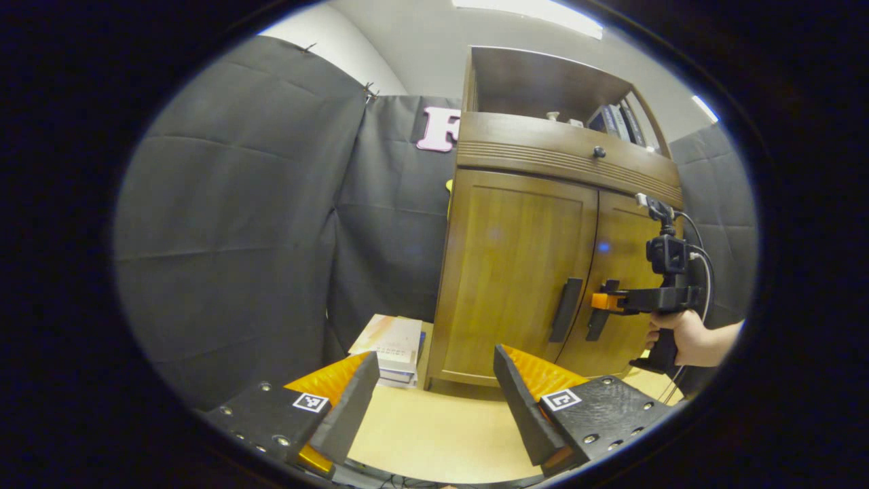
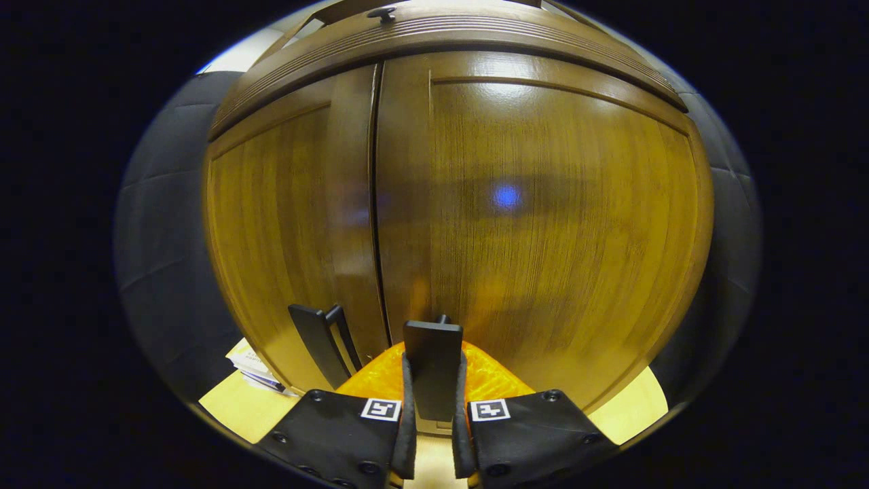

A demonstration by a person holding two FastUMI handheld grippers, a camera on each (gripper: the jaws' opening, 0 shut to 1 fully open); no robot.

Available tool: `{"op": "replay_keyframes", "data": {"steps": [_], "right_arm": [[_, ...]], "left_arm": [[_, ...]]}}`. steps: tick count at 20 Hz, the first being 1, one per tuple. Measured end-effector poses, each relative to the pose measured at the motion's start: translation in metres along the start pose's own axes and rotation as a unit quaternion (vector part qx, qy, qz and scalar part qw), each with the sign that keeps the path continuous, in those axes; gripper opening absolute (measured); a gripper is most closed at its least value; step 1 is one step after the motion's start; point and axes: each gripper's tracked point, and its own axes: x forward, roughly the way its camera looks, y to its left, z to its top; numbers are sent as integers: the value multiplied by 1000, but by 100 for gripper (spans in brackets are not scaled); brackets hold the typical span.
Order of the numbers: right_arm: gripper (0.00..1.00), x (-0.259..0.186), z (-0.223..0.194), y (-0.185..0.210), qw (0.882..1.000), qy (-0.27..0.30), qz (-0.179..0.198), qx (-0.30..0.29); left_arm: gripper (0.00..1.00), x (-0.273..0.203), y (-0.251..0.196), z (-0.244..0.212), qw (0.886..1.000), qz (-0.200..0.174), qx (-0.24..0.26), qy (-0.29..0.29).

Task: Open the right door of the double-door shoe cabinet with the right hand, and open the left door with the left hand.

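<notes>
While the right gripper has its jaws clenched on the right door handle, both cabinet doors sit closed. In the right gripper view the right door looms close, with the left door handle just beside the seam and untouched. Each finger carries a small square black-and-white marker; no readable brand shows on the shoe cabinet.

From the left gripper view, the left gripper hangs well apart from the left door, jaws released and empty. That view takes in what the other lacks: a hand holding the right gripper at the handle, a knobbed drawer, books on the upper shelf, and a stack of books on the floor beside the cabinet, whose cover lettering is too small to read.
</notes>
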Motion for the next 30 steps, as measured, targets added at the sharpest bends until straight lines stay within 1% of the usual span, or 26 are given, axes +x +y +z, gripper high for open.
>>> {"op": "replay_keyframes", "data": {"steps": [4,5,6,7,8,11,15,16,17,20,22,24,27,30], "right_arm": [[22,-1,-1,0,1000,1,-7,11],[24,-1,0,-1,1000,-1,-8,11],[22,-1,-1,-1,1000,-1,-8,11],[24,-1,-1,-1,1000,-1,-7,13],[22,-2,-1,0,1000,-1,-5,15],[23,-3,0,0,1000,-7,-3,17],[24,0,-2,1,1000,-12,3,21],[22,1,-2,2,1000,-12,5,22],[23,1,-2,2,1000,-13,7,24],[22,2,-2,2,1000,-16,11,24],[23,2,0,3,999,-20,19,25],[22,2,0,3,999,-20,24,27],[22,2,2,2,999,-18,22,29],[22,1,2,2,999,-20,22,33]], "left_arm": [[98,-8,4,-3,1000,-7,6,5],[98,-11,4,-2,1000,-9,8,4],[98,-13,4,0,1000,-10,12,3],[98,-16,2,1,1000,-12,16,1],[98,-20,1,2,1000,-15,19,0],[99,-35,-5,0,999,-25,28,-1],[99,-38,-7,3,999,-39,27,-4],[99,-39,-8,5,999,-41,28,-6],[99,-41,-10,4,999,-44,30,-6],[99,-42,-14,2,998,-54,31,-6],[99,-39,-14,4,998,-61,28,-7],[99,-41,-12,8,997,-66,23,-11],[99,-42,-14,7,997,-74,21,-11],[99,-38,-17,7,995,-92,30,-12]]}}
